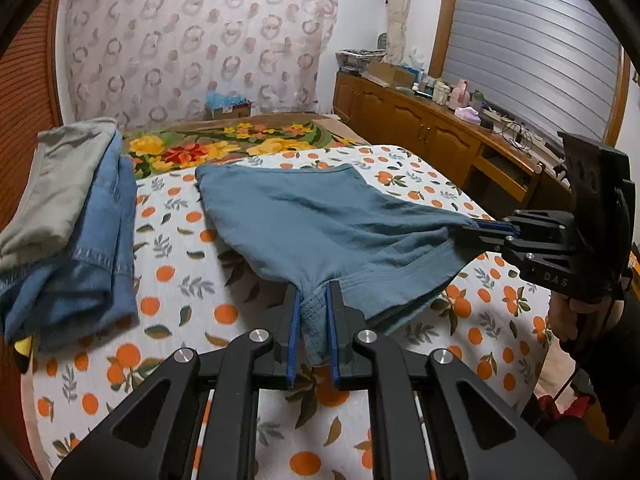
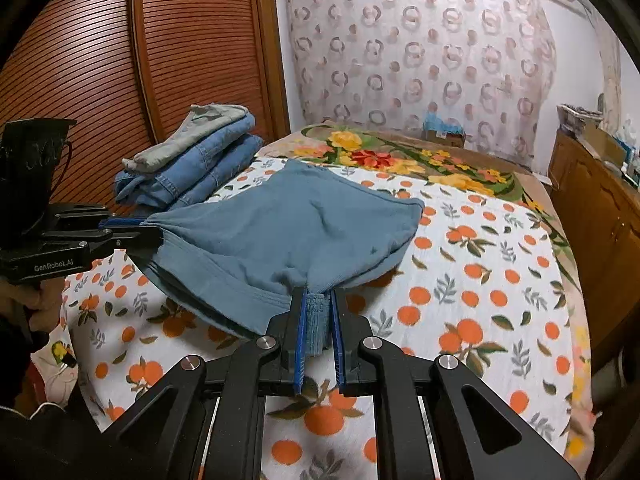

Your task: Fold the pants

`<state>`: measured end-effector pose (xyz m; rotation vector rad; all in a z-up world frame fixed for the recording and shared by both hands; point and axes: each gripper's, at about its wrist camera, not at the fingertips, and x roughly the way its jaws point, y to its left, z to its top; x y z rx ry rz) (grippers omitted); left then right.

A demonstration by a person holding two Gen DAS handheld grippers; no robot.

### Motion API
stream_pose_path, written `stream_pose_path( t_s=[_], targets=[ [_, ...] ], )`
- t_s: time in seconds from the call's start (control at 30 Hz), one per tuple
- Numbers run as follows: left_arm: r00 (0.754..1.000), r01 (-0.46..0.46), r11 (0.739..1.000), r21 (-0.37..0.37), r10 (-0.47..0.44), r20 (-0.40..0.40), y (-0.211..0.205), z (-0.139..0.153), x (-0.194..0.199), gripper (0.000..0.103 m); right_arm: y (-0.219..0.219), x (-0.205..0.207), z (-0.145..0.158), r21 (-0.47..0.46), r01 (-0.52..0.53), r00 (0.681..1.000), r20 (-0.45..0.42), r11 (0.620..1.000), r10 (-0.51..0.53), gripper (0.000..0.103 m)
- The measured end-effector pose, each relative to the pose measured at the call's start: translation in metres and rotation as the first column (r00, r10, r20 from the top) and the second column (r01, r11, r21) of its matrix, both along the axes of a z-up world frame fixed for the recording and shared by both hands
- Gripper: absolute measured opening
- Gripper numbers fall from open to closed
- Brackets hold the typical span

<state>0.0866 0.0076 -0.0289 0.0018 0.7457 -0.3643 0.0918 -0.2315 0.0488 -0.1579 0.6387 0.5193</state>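
Left wrist view: the left gripper (image 1: 313, 300) fills the bottom centre of the frame, its blue-lined fingers (image 1: 295, 320) pinching a bunched edge of a pair of blue-grey cotton pants (image 1: 320, 224). At the right edge, the right gripper (image 1: 478, 227) pinches another corner of the same edge. The pants stretch from both grips toward the middle of the frame, their far end resting on an orange-print bedsheet (image 1: 168, 248). A folded stack of denim and grey clothes (image 1: 72, 220) sits at the left, near the pants but apart from them.

Right wrist view: the right gripper (image 2: 318, 300), bottom centre, is clamped on ribbed fabric; the left gripper (image 2: 134, 230) at mid left holds the other corner. The near edge sags in layers between the two grips.

Risks, as judgement: each grip bites only a small bunch of cloth, so a tug or uneven pull could slip a corner free. The sagging layers may land creased or skewed if the two grippers do not come down together. A sideways swing could drag the pants onto the folded stack and disturb it.
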Motion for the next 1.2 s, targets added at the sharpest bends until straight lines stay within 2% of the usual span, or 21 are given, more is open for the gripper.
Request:
stream_pose_path(
  t_s=[0.37, 0.9, 1.2],
  targets=[
    [1.000, -0.001, 1.000, -0.019, 0.002, 0.005, 0.001, -0.001, -0.023, 0.013, -0.003, -0.020, 0.003, 0.003, -0.013, 1.000, 0.006, 1.000, 0.013, 0.011],
    [1.000, 0.008, 0.999, -0.044, -0.009, -0.009, 0.000, -0.005, -0.051, 0.013, -0.010, -0.047, -0.007, 0.033, -0.007, 0.999, -0.042, 0.999, 0.008, 0.011],
    [1.000, 0.018, 0.998, -0.053, -0.018, -0.007, -0.003, -0.002, -0.067, 0.013, -0.014, -0.062, -0.004, 0.043, -0.004, 0.999, -0.039, 0.999, 0.005, 0.011]
  ],
)
